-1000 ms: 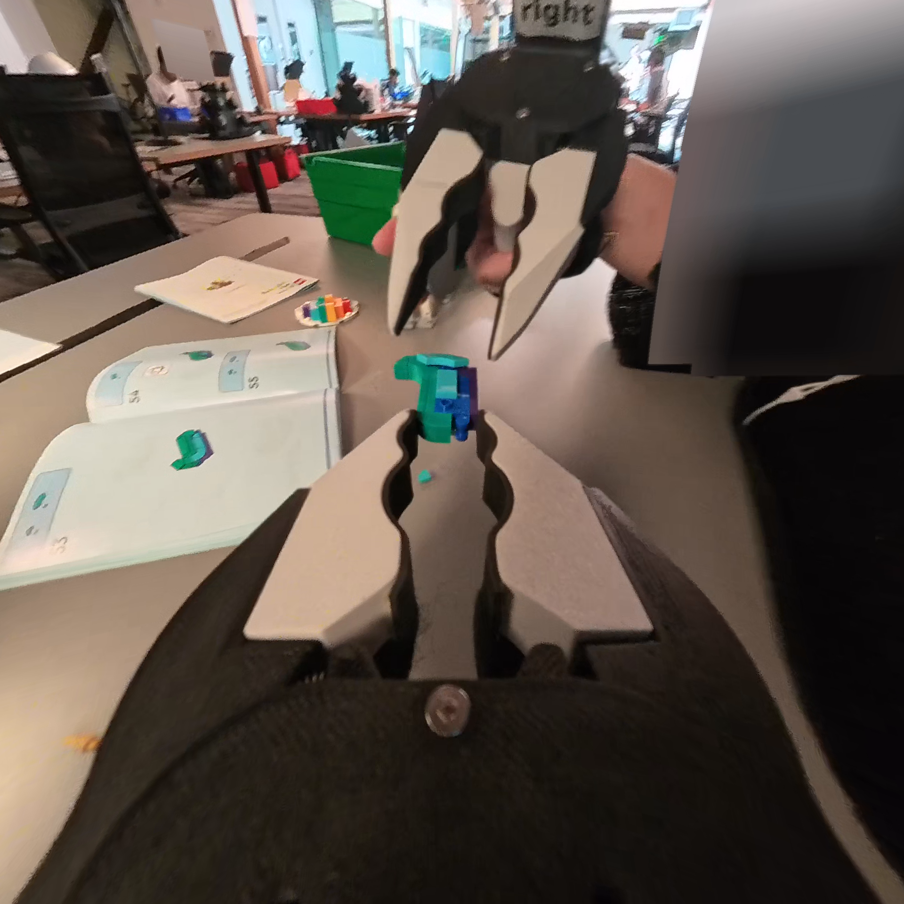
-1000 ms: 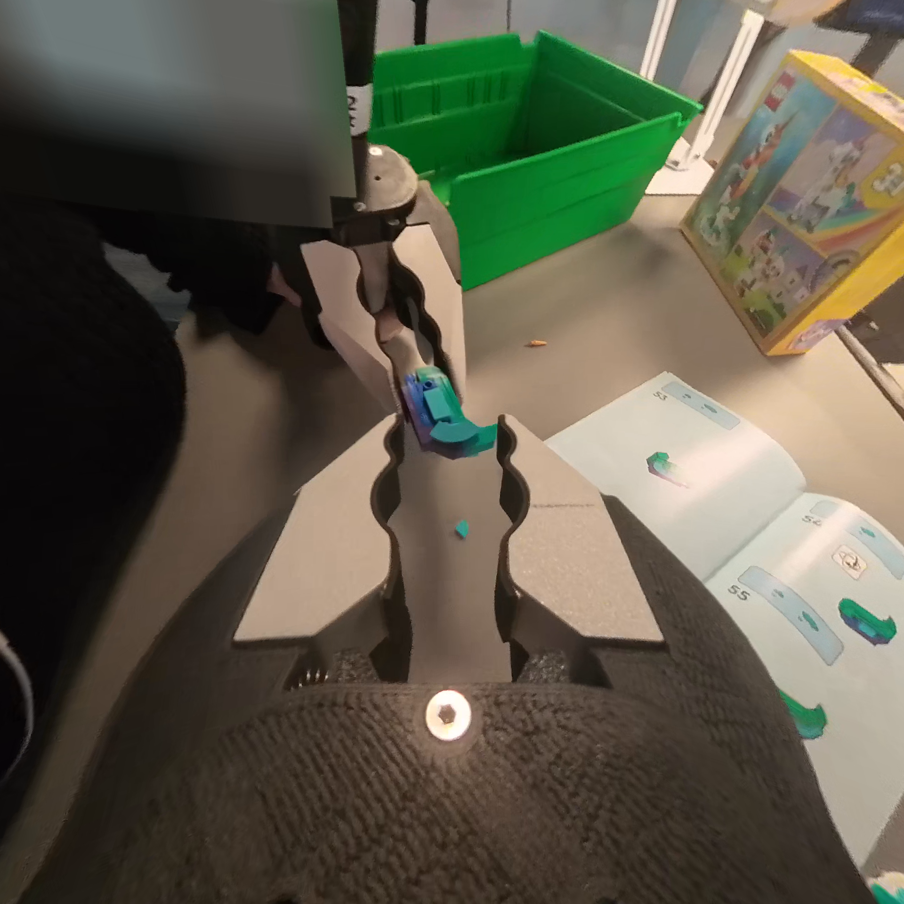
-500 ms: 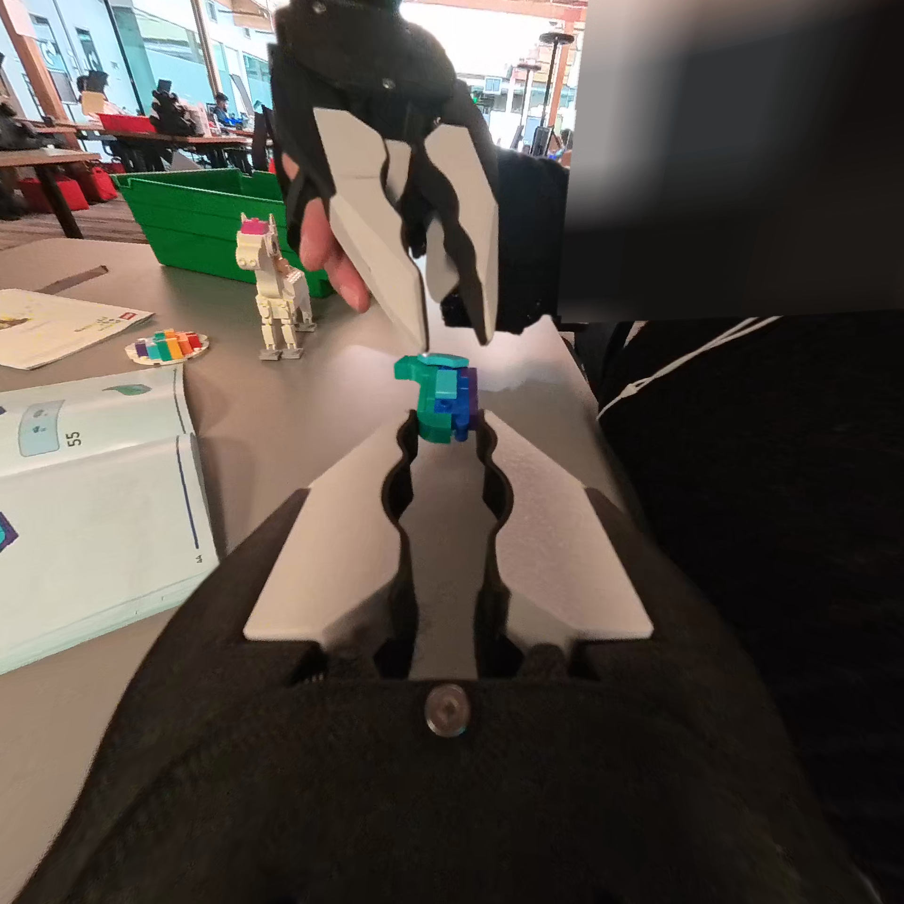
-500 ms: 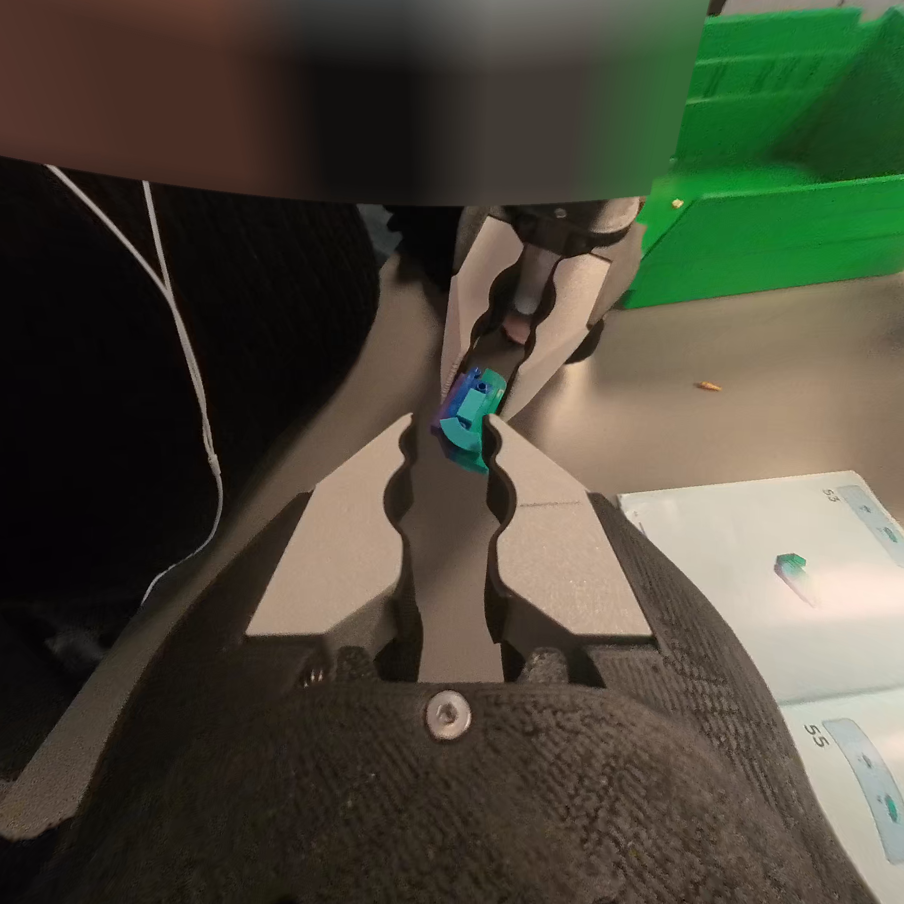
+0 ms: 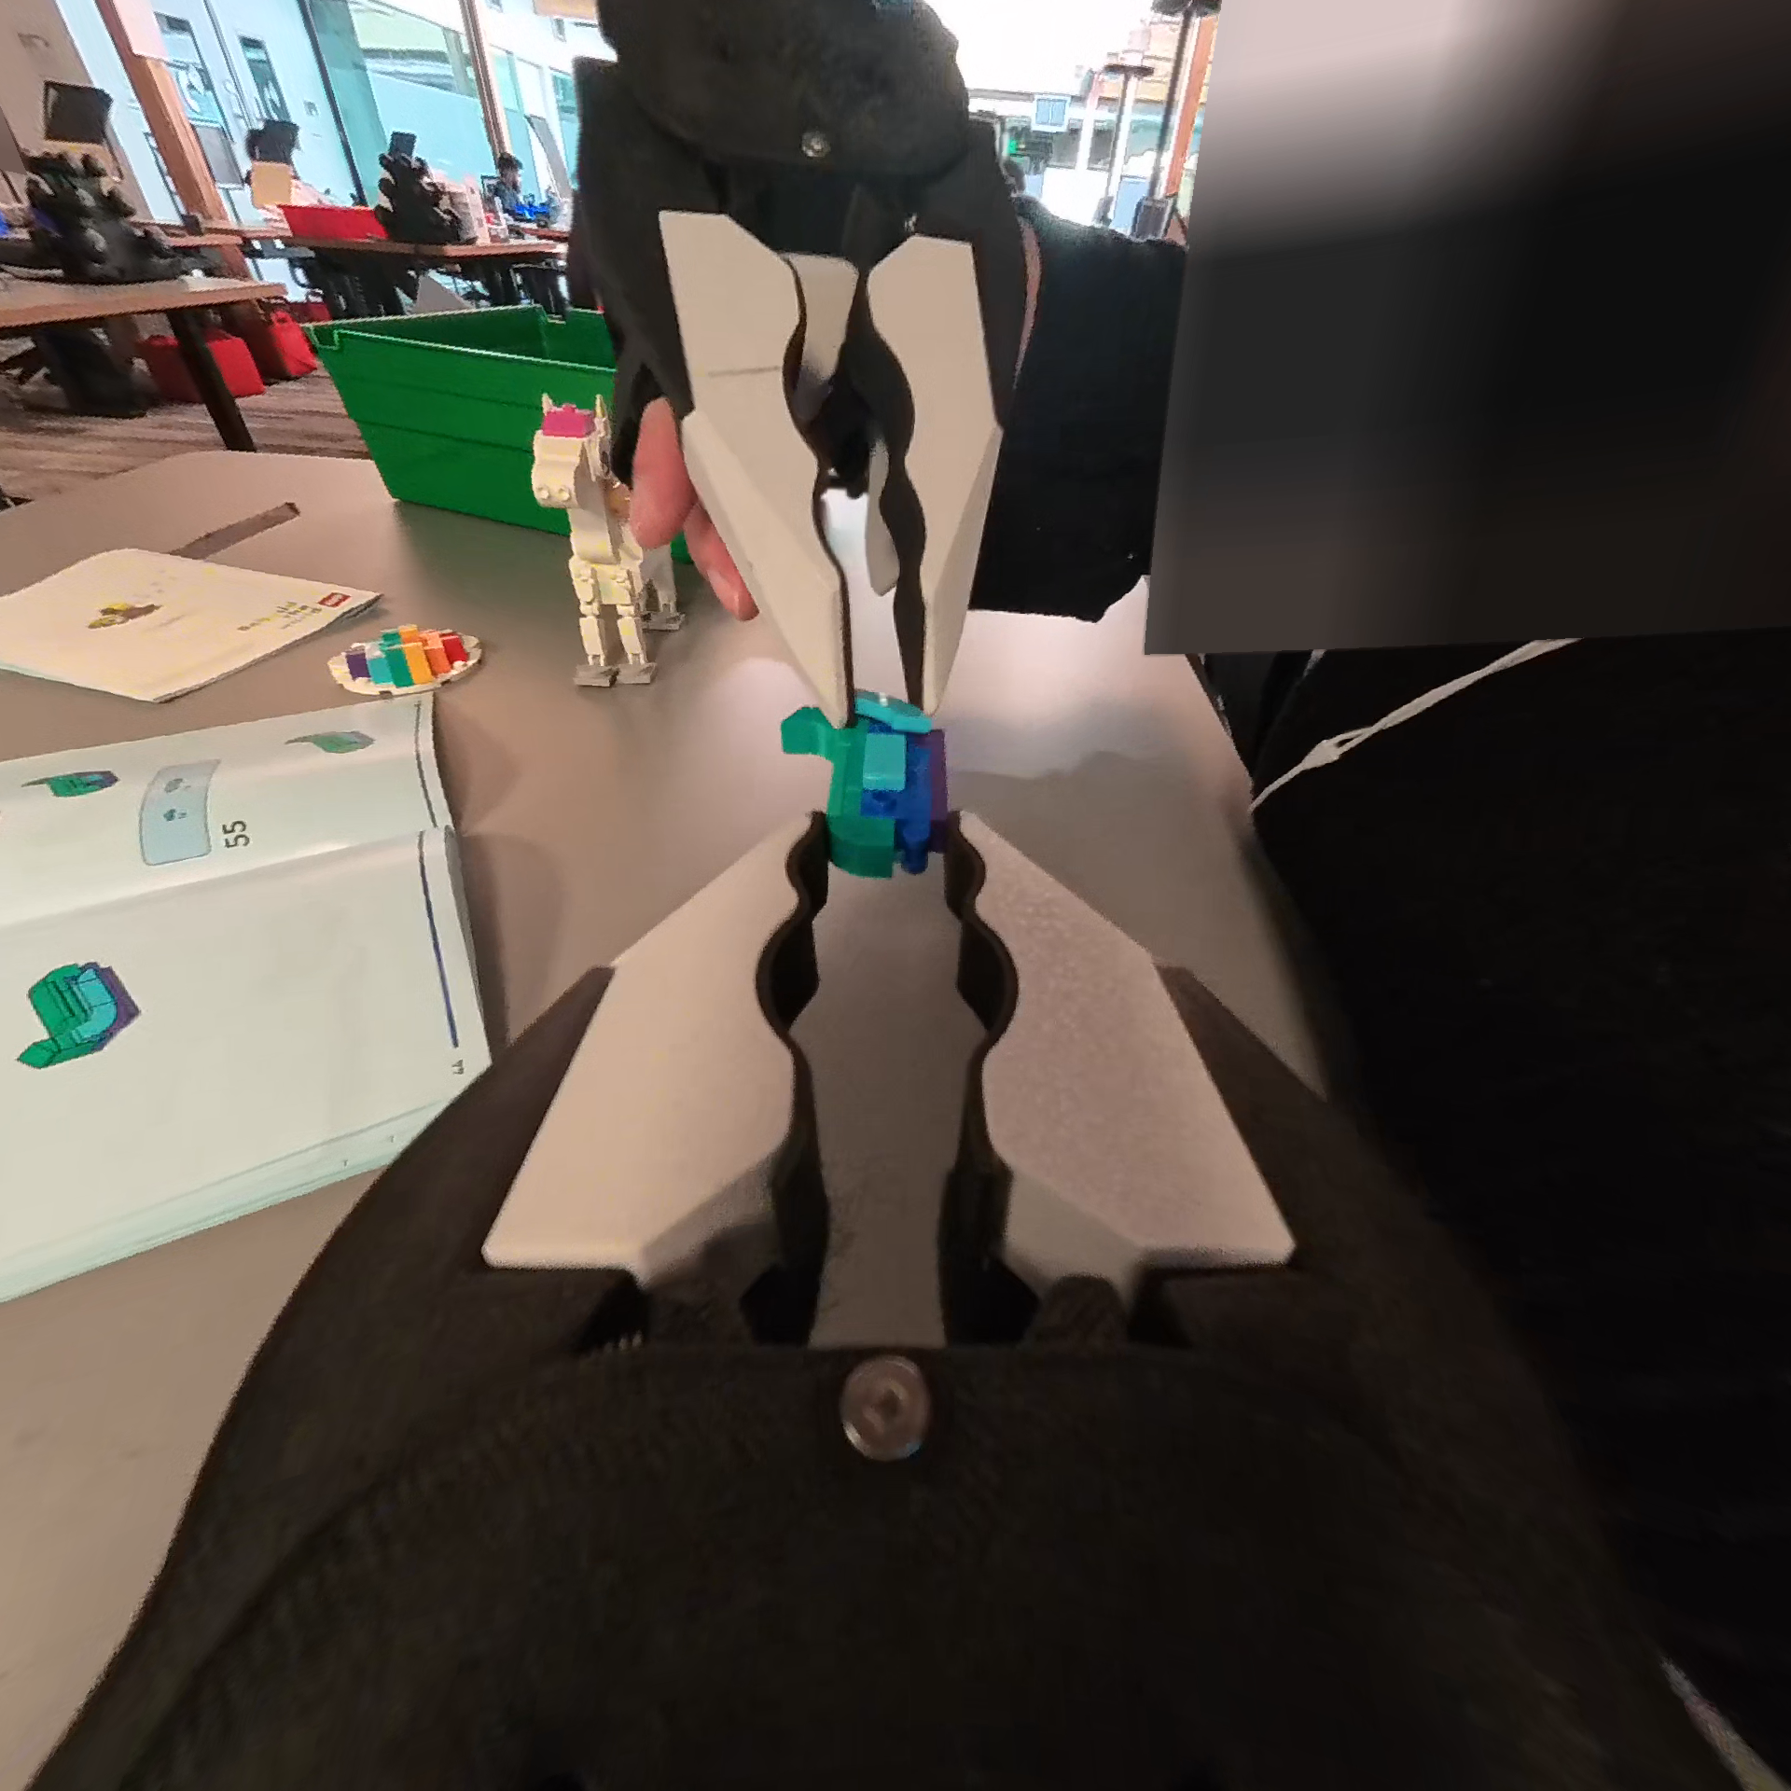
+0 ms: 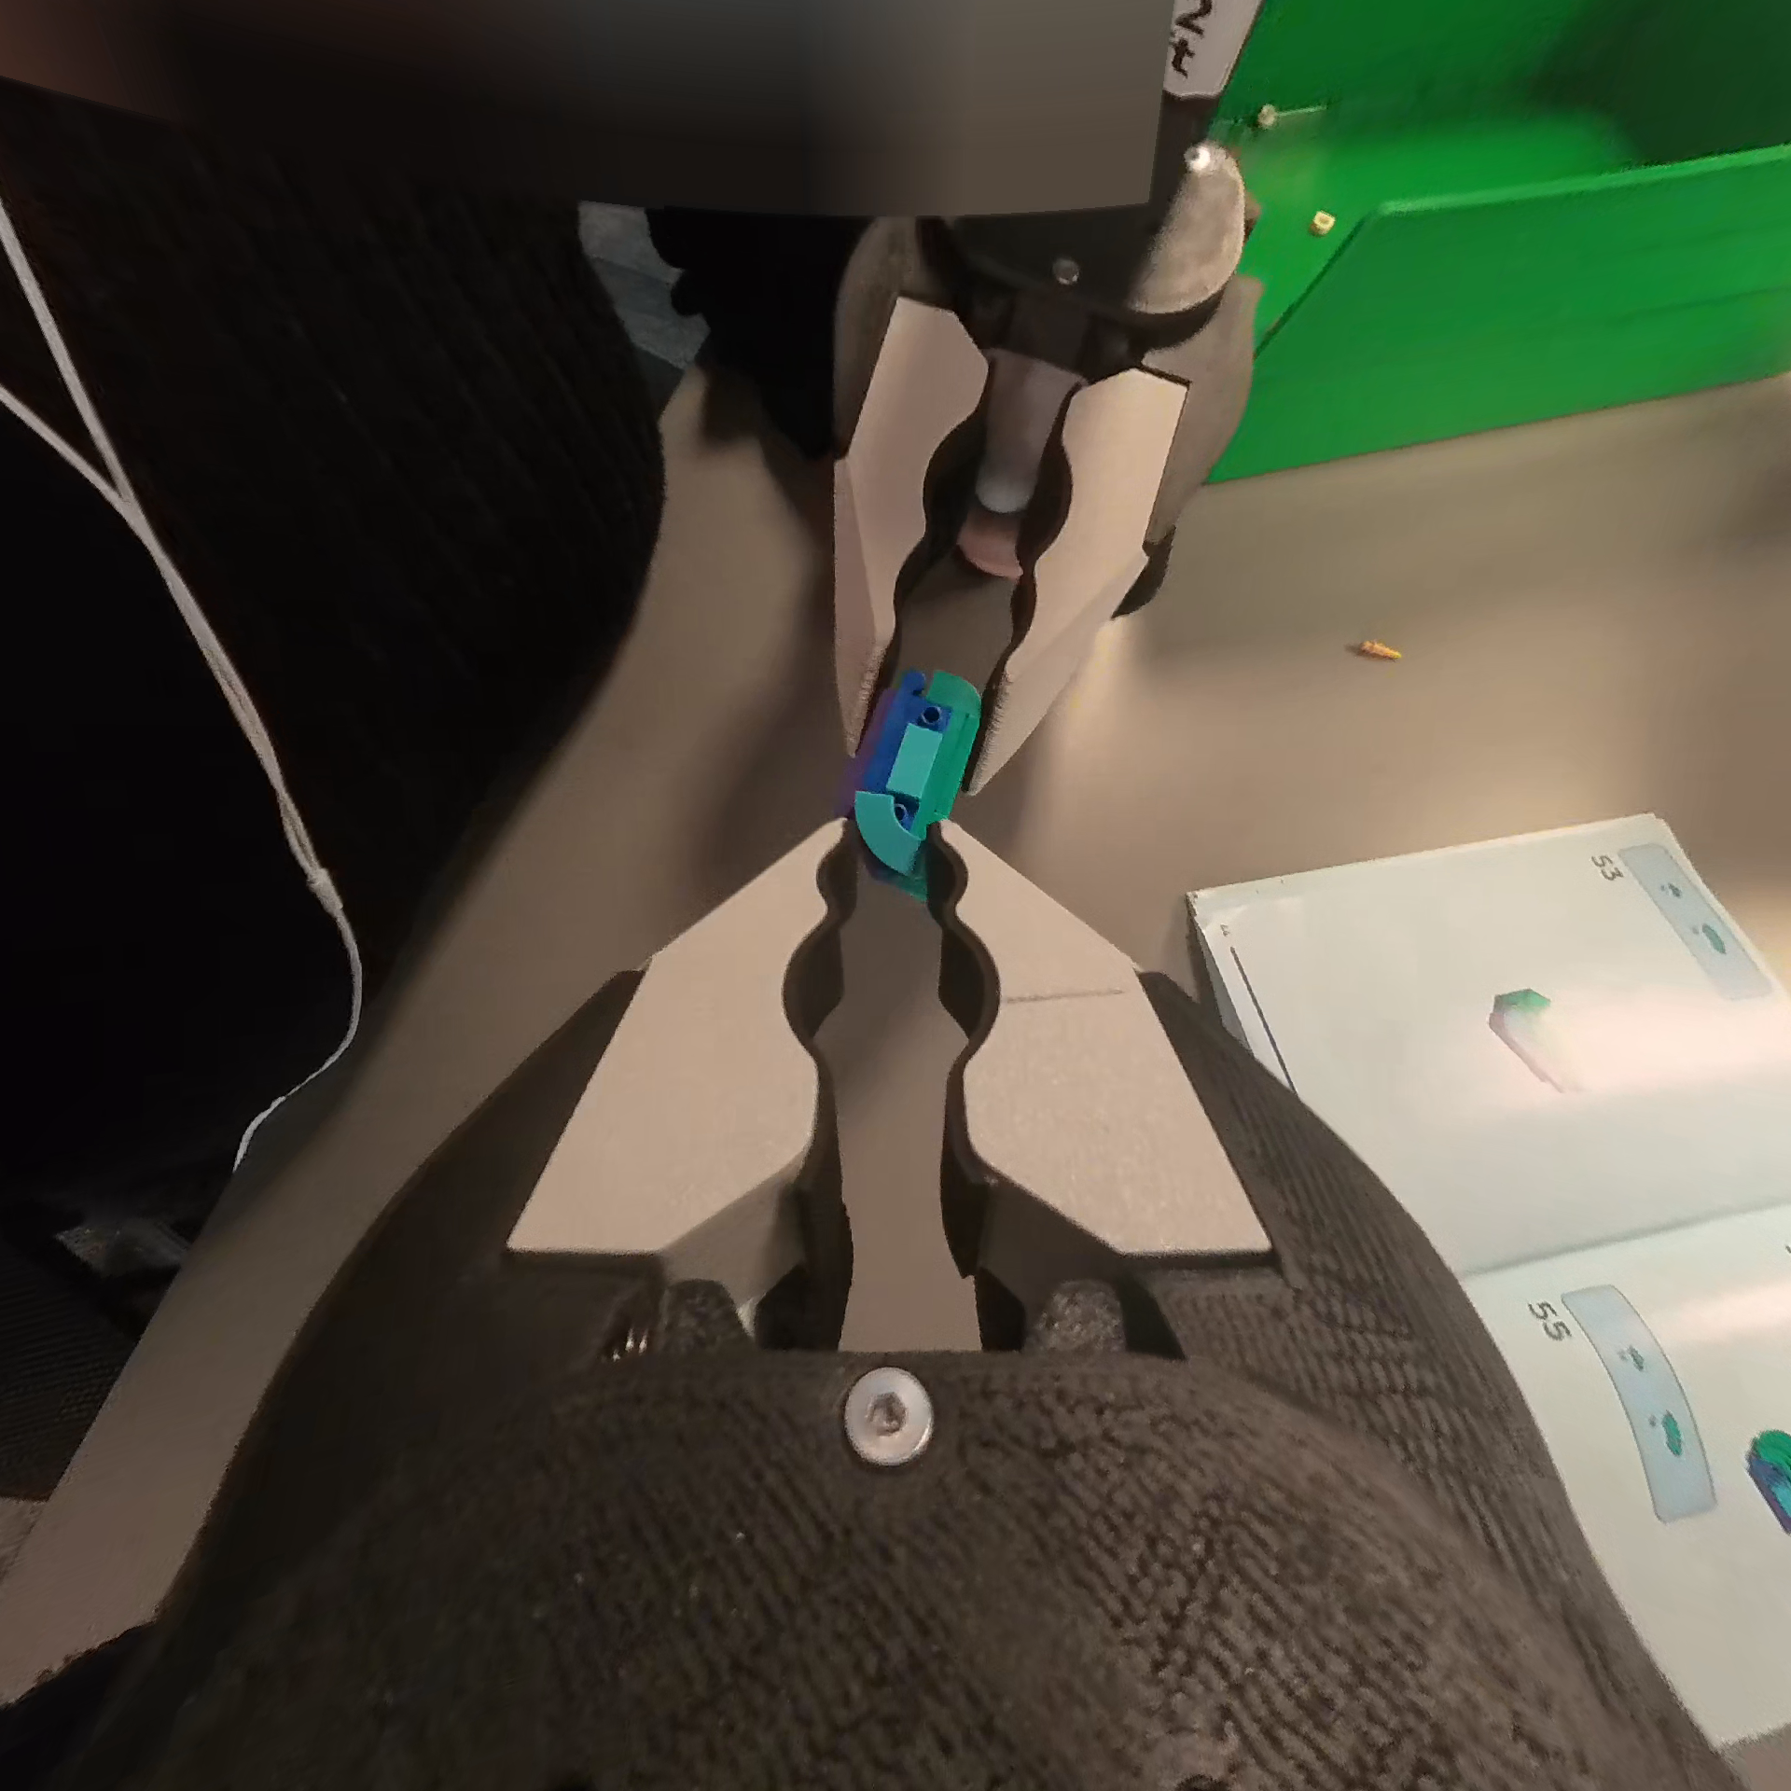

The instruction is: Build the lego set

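Lego sub-build (image 5: 877, 795), the teal, blue and purple lump, sits dead centre of the left wrist view, pinched at its lower end between the fingertips of the left gripper (image 5: 884, 841). Those fingers are narrow and clamped on it.

Coming down from the top of that frame is the right gripper (image 5: 880, 703), fingers nearly together, tips touching the top of the build around the light teal piece. I can't tell for sure if it's actually squeezing that piece or just pressing on it. In the right wrist view the same lump (image 6: 906, 775) is sandwiched mid-frame between the two grippers.

My guess at the step: seating that top piece. To do it well, I'd push straight along the stud axis, no twisting, and keep the lower grip firm so the lump doesn't pivot out. Small part, easy to pop off sideways.

Open instruction booklet (image 5: 223, 969) lies at the left of the frame for checking.
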A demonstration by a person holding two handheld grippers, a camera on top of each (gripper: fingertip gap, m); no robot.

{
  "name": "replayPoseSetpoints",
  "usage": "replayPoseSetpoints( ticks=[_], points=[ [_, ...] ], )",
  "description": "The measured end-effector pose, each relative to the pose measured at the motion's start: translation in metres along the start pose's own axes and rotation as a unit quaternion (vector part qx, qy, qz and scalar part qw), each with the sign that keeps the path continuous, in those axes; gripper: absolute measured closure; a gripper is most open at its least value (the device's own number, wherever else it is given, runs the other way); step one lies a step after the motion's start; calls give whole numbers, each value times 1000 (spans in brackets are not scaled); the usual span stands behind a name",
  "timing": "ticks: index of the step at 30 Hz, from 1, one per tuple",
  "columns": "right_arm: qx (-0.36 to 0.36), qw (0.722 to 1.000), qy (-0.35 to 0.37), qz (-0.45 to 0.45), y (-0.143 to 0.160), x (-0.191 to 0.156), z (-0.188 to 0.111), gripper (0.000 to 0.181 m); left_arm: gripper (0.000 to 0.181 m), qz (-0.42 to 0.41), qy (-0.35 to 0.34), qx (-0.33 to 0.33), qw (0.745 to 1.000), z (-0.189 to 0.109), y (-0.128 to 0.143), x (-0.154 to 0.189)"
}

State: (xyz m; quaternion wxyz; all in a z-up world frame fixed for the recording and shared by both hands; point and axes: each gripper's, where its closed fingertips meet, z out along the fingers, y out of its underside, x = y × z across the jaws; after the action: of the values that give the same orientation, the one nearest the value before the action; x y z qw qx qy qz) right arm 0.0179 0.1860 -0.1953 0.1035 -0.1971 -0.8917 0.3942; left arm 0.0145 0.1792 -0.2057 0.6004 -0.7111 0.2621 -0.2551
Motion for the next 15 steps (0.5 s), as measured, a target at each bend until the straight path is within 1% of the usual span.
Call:
replayPoseSetpoints(
  ticks=[8,15],
  points=[
    [-3,1000,-1,29,2,6,-3,170,158,11,-5,-3,1000,1,1,0],
    [-19,999,-2,33,3,8,1,170,158,26,-21,-9,999,1,2,-3]
  ],
)
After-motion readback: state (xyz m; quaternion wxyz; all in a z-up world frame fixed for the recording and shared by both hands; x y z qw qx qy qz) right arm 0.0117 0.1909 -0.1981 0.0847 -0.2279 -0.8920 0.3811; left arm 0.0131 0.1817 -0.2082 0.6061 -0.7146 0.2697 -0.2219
